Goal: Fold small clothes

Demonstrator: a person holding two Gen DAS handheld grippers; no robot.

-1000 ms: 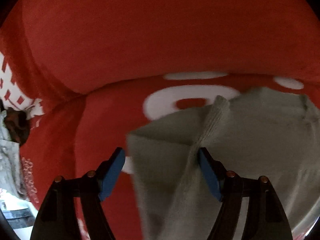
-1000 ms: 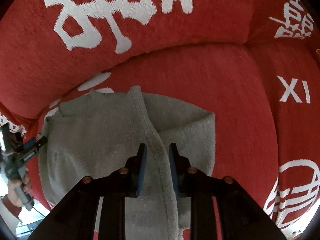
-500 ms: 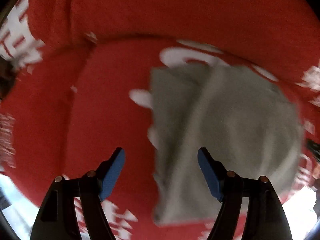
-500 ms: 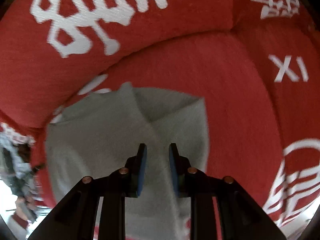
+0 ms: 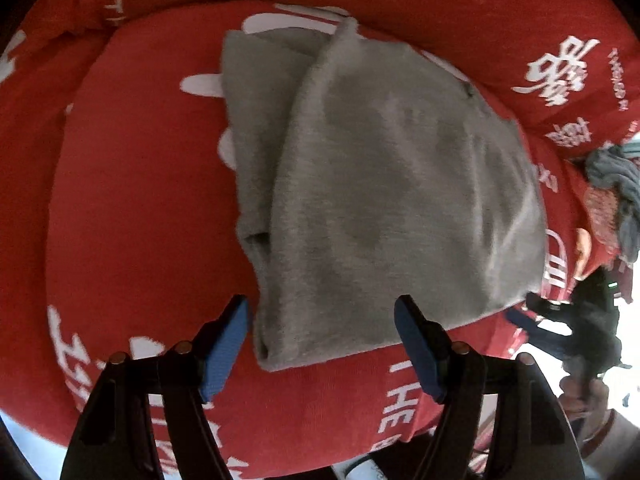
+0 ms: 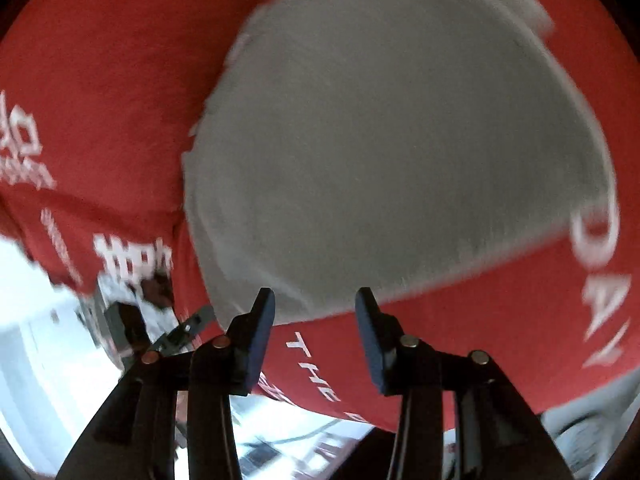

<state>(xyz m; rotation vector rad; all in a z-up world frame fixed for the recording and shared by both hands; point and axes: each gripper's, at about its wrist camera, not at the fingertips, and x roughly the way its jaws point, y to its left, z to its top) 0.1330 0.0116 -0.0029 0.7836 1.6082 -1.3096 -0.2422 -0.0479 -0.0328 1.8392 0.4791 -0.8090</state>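
Fingers point(image 5: 224, 344) apart; left view: other gripper point(image 5: 560, 320)

White lettering is printed on the red cover point(image 5: 132, 208) that the grey folded garment point(image 5: 384, 184) lies on. In the left wrist view, the word "THE" point(image 5: 404, 390) runs below the garment's near edge, with more letters under it cut off and unreadable. Large white Chinese characters point(image 5: 560, 70) stand to the upper right of the garment; they cannot be made out. In the right wrist view, "THE" point(image 6: 316, 368) appears again just below the garment, and the letters "DAY" point(image 6: 600, 276) run down the cover to the garment's right. Blurred white characters point(image 6: 132, 258) sit to its lower left, unreadable.
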